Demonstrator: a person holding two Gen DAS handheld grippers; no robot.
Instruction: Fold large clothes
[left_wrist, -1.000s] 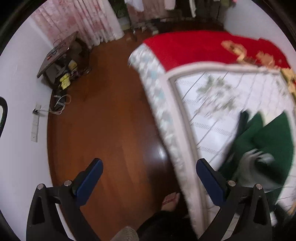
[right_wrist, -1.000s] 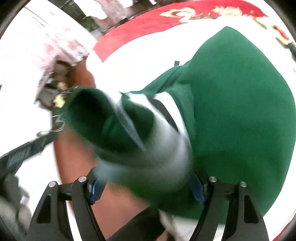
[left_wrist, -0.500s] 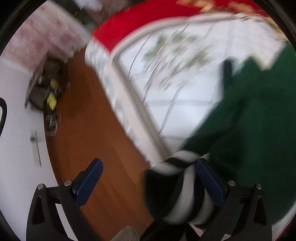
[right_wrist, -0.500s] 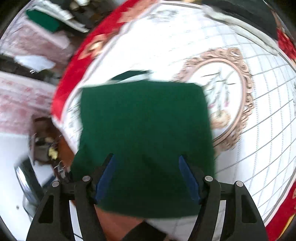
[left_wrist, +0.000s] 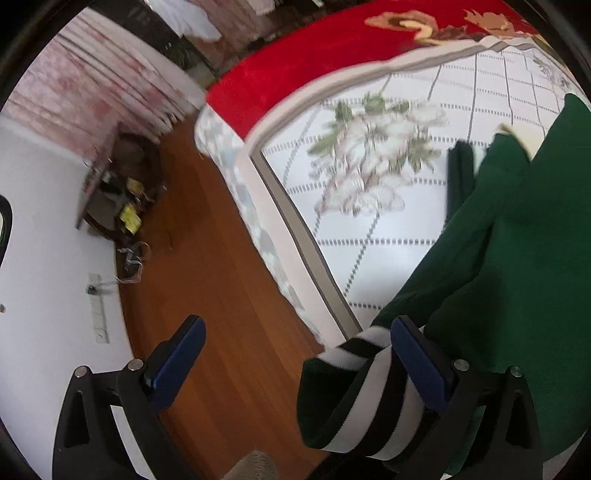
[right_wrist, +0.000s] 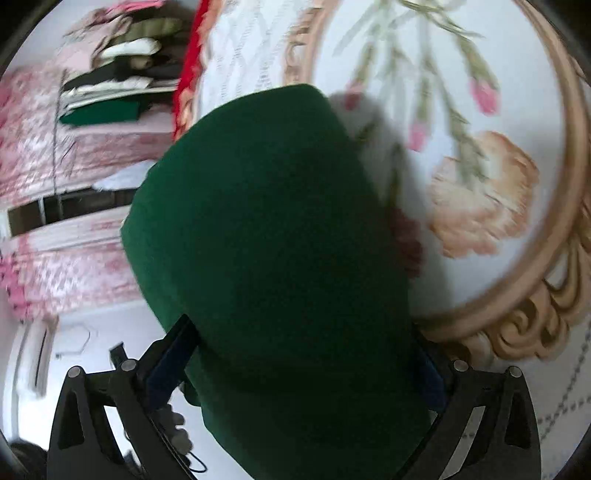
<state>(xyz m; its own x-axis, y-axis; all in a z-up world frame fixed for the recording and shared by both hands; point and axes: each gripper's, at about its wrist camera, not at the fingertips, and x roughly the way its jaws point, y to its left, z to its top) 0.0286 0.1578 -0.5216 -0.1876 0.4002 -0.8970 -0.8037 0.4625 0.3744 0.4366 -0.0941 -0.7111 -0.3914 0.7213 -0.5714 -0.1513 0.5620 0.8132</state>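
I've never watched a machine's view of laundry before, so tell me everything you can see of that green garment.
The green garment is a dark green, soft knit-looking top with a cuff banded in black and white. It lies partly on the patterned bed cover, the cuff hanging past the bed's edge over the wooden floor. The cuff sits against one finger of the open left gripper. In the right wrist view a broad fold of it fills the right gripper.

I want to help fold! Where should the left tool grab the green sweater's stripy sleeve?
Probably the striped cuff: a thick, flat band poking past the bed edge, over the floor. Come from the floor side, where it lies free, with the open left tool closing across its flat faces.
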